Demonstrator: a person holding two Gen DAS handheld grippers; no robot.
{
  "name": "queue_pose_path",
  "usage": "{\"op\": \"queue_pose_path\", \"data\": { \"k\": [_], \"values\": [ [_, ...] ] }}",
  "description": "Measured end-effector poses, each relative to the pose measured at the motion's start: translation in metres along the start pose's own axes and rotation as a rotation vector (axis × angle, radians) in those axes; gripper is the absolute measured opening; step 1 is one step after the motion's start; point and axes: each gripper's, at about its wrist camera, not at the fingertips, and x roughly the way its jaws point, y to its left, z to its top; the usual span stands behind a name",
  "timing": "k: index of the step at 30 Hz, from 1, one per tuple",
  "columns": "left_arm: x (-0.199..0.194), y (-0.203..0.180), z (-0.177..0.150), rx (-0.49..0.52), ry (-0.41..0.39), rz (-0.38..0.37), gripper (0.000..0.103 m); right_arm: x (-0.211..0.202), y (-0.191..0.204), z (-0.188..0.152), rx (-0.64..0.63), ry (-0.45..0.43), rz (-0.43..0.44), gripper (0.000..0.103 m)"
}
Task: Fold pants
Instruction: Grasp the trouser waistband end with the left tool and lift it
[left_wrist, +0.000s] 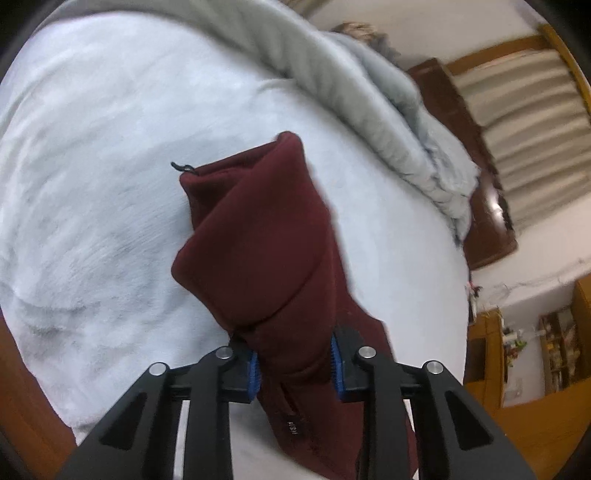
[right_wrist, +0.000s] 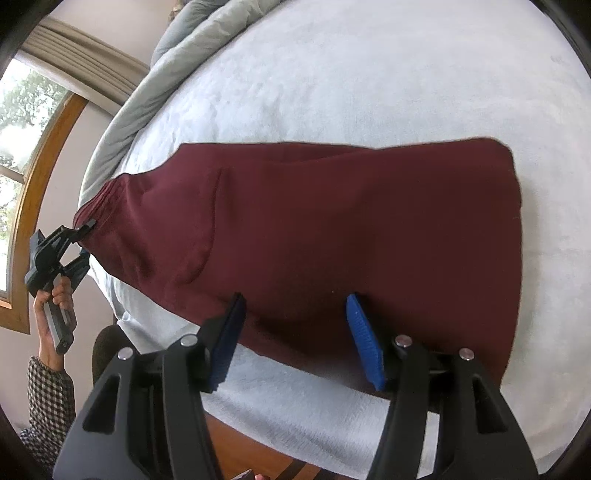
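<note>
Maroon pants (right_wrist: 314, 236) lay across the pale bedspread (right_wrist: 369, 74). Left gripper (left_wrist: 295, 363) pinched the waistband end at 9 o'clock in the right view; right gripper (right_wrist: 295, 332) stood spread, pads resting on cloth. Risk: thick bunched fabric could slip from the left pinch under tension.

The near end of the maroon pants (left_wrist: 266, 236) runs off the bottom edge in the left wrist view. The shelf clutter (left_wrist: 554, 347) at far right is too small to make out. The checked sleeve (right_wrist: 48, 402) is cut at the frame's rim.
</note>
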Motion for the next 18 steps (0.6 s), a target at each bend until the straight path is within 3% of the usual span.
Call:
{"op": "queue_pose_path", "data": {
  "k": [6,9,11,14,18],
  "values": [
    [-0.018,-0.081,-0.023,0.258,-0.047,-0.129,0.025,-0.024,-0.004,0.0,0.018,-0.059,0.013,0.059],
    [-0.017,-0.128,-0.049,0.406,-0.004,-0.194,0.018,-0.032,-0.009,-0.001,0.033,-0.079,0.021,0.059],
    [-0.014,-0.153,-0.068,0.481,0.011,-0.166,0.018,-0.036,-0.012,-0.002,0.043,-0.085,0.021,0.06],
    [-0.006,-0.145,-0.072,0.382,0.03,-0.194,0.018,-0.039,-0.015,-0.005,0.048,-0.085,0.026,0.061],
    [-0.013,-0.097,-0.058,0.228,-0.044,-0.099,0.021,-0.038,-0.019,-0.008,0.043,-0.075,0.015,0.062]
  ]
}}
